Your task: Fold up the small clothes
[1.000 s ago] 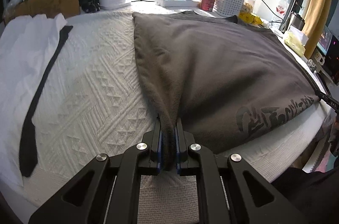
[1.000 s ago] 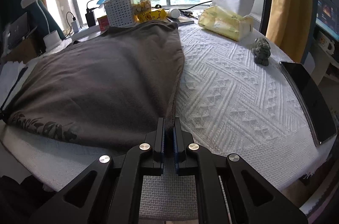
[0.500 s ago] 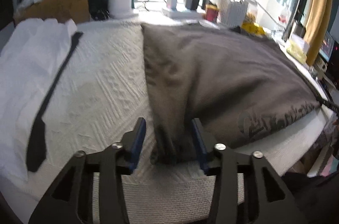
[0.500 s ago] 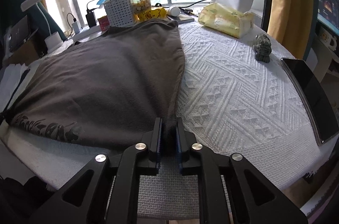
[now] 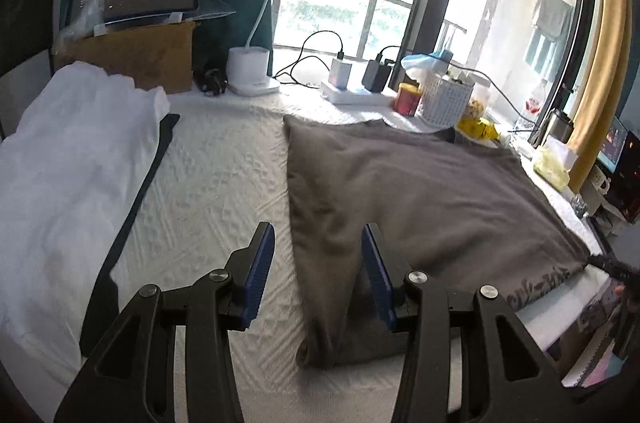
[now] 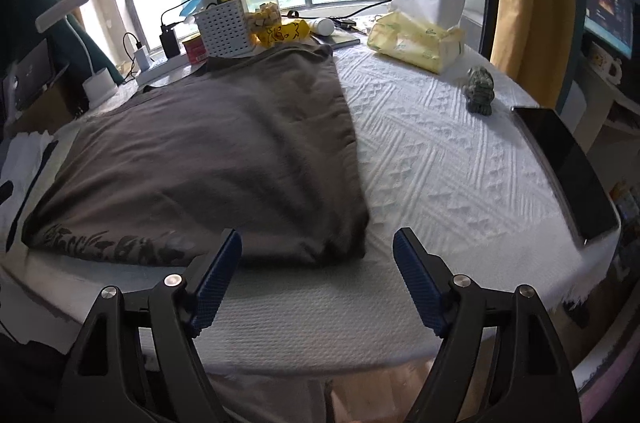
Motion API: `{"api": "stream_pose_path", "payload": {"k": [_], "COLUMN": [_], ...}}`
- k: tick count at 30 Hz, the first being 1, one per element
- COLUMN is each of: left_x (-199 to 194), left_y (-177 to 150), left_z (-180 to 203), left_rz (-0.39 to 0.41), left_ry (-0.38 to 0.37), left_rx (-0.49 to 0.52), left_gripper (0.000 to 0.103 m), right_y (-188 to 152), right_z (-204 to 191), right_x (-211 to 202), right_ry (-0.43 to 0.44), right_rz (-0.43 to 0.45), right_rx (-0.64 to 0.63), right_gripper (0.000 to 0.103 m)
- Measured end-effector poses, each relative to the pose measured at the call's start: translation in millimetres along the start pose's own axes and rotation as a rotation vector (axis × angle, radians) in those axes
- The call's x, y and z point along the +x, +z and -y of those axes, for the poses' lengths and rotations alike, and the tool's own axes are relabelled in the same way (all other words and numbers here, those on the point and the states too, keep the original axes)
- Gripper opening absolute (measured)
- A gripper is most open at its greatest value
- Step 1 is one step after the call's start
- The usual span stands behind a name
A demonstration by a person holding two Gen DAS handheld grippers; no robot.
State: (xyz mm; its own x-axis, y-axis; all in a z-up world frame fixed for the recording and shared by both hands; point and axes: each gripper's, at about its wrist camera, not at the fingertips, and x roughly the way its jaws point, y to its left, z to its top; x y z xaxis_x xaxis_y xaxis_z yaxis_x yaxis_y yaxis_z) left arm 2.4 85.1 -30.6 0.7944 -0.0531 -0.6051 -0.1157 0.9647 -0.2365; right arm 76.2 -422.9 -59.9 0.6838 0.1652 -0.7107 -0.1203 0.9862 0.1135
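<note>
Here the grey garment [image 6: 208, 159] lies flat, long axis toward the window, left fingers [image 5: 260, 263] spread, right fingers [image 6: 218, 269] opening, both empty

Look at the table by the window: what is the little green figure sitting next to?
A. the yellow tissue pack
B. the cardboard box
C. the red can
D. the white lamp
A: in the right wrist view the green figure stands on the white cloth, a little nearer than the yellow tissue pack, far from the lamp and can.
</note>
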Motion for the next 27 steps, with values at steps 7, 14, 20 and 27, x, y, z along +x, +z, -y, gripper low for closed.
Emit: {"api": "stream_pose_path", "payload": {"k": [7,14,20,27], "left_x": [14,30,44,69], "left_y": [11,16,22,32], "left_z": [11,6,-2,-9], "left_rz": [-0.023,-0.060,-0.086,-0.129], "left_ry": [-0.049,-0.063,-0.044,-0.013], "left_rx": [0.048,0.037,0.040,0.043], "left_gripper": [0.046,0.046,0.046,0.046], "right_y": [-13,-6,14,39], "right_z": [0,-7,-13,-26], "right_x": [10,16,37,65], "right_ry": [0.112,0.097,0.102,0.119], "right_rz": [-0.035,-0.021,-0.018,-0.021], "right_rx": [0.171,0.216,0.249,0.241], "right_gripper": [0.081,0.082,0.084,0.084]}}
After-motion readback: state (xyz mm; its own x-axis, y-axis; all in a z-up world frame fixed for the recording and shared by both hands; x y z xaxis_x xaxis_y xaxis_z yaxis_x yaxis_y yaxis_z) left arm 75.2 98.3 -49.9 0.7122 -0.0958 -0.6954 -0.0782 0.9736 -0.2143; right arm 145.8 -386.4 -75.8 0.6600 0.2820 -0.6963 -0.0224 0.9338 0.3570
